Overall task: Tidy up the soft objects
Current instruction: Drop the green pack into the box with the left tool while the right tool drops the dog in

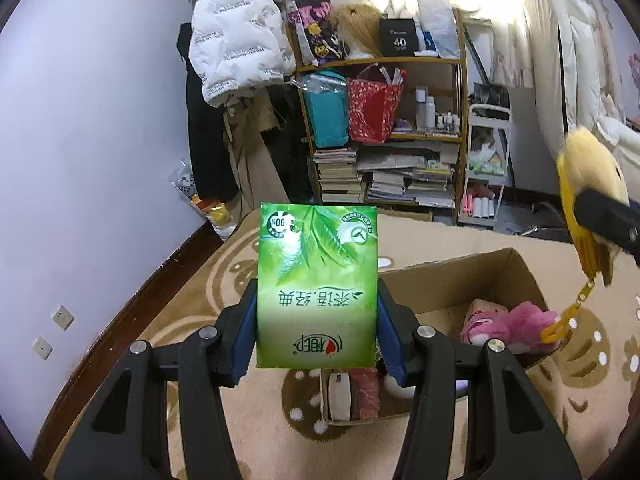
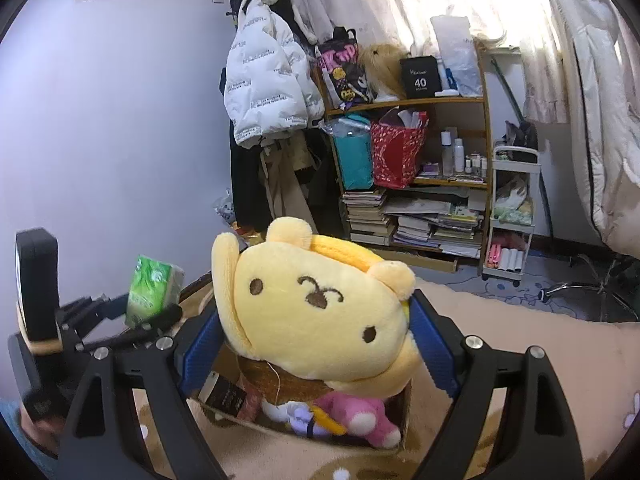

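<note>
My left gripper (image 1: 316, 320) is shut on a green tissue pack (image 1: 318, 284), held upright above the carpet; the right wrist view shows the same tissue pack (image 2: 154, 290) at the left. My right gripper (image 2: 316, 336) is shut on a yellow plush bear (image 2: 316, 312), its blue pads pressing both sides. That yellow plush bear (image 1: 592, 176) hangs at the right edge of the left wrist view, its yellow clip dangling. Below both stands an open cardboard box (image 1: 480, 276) holding a pink plush (image 1: 508, 326). The pink plush (image 2: 360, 416) also shows under the bear.
A wooden shelf (image 1: 384, 64) with bags, bottles and stacked books stands at the back. A white puffer jacket (image 1: 236, 36) hangs on the wall. A small white cart (image 1: 486, 168) and white bedding (image 2: 600, 120) are at the right. Patterned carpet (image 1: 248, 432) covers the floor.
</note>
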`<control>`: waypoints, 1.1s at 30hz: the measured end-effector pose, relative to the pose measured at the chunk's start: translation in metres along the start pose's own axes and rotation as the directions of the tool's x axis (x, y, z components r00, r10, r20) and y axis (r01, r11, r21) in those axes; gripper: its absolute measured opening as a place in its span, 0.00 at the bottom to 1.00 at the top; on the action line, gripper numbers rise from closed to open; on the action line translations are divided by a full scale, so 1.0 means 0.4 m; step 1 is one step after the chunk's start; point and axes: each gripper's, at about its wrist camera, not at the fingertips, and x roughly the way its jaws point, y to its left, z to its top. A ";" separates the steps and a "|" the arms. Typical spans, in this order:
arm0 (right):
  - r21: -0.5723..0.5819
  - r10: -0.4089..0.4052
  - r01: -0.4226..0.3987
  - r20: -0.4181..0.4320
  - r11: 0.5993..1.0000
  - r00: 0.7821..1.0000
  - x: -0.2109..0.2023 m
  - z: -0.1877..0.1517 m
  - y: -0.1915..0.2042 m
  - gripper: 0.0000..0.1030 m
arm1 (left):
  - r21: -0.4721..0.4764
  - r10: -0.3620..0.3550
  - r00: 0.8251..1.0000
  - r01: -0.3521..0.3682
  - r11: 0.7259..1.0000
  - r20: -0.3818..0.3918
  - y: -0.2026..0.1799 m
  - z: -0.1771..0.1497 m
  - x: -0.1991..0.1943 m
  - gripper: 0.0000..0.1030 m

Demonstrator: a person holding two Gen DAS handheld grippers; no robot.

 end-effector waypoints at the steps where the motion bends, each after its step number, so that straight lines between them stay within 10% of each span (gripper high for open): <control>1: 0.007 0.002 -0.002 -0.009 1.000 1.000 0.017 0.003 -0.002 0.88 | 0.003 -0.002 1.000 0.002 1.000 -0.005 -0.004 -0.001 0.011 0.50; 17: 0.012 0.036 -0.034 -0.245 0.999 0.969 0.183 -0.104 0.003 0.89 | -0.005 -0.009 0.999 0.008 1.000 -0.053 -0.021 -0.067 0.114 0.52; 33: 0.062 0.048 -0.033 -0.264 0.998 0.963 0.150 -0.100 -0.010 1.00 | -0.042 0.070 0.995 -0.073 0.996 -0.066 0.030 -0.081 0.055 0.99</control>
